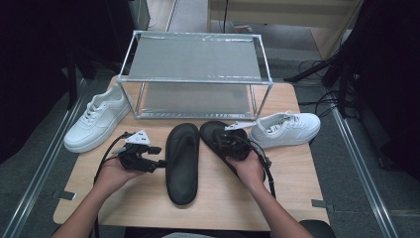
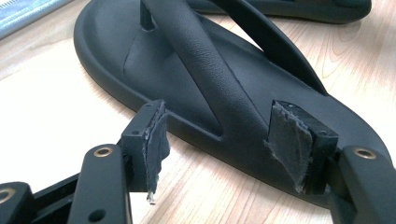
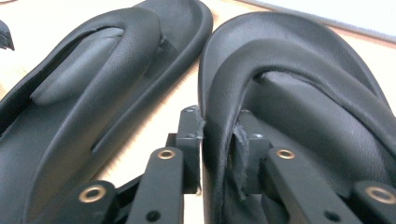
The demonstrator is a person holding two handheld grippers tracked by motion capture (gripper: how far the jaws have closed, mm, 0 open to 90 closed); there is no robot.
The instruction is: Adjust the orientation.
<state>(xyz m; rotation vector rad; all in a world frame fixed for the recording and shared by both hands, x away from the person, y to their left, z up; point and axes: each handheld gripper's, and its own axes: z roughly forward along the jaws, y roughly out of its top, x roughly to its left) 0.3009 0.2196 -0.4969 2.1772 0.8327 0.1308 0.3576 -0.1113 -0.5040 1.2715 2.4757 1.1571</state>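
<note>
A person's forearms enter from the near edge of a light wooden table (image 1: 148, 198), each hand holding a black two-jaw gripper. At the far side stands the largest thing, a metal-framed two-tier shoe rack (image 1: 195, 74) with grey shelves. A white sneaker (image 1: 96, 118) lies at the far left, partly over the table edge, and a second white sneaker (image 1: 285, 129) lies at the right, near the rack's corner. In the middle two black flip-flop sandals lie side by side: the left sandal (image 1: 182, 162) runs straight from near to far, and the right sandal (image 1: 218, 141) is angled, its near part hidden under the right hand.

The left gripper (image 1: 161, 163) is level just left of the left sandal, jaws spread wide and empty, facing the sandal's side. The right gripper (image 3: 219, 163) has one jaw outside the right sandal's left rim and one inside under the strap; whether the pads press the rim is not clear.
</note>
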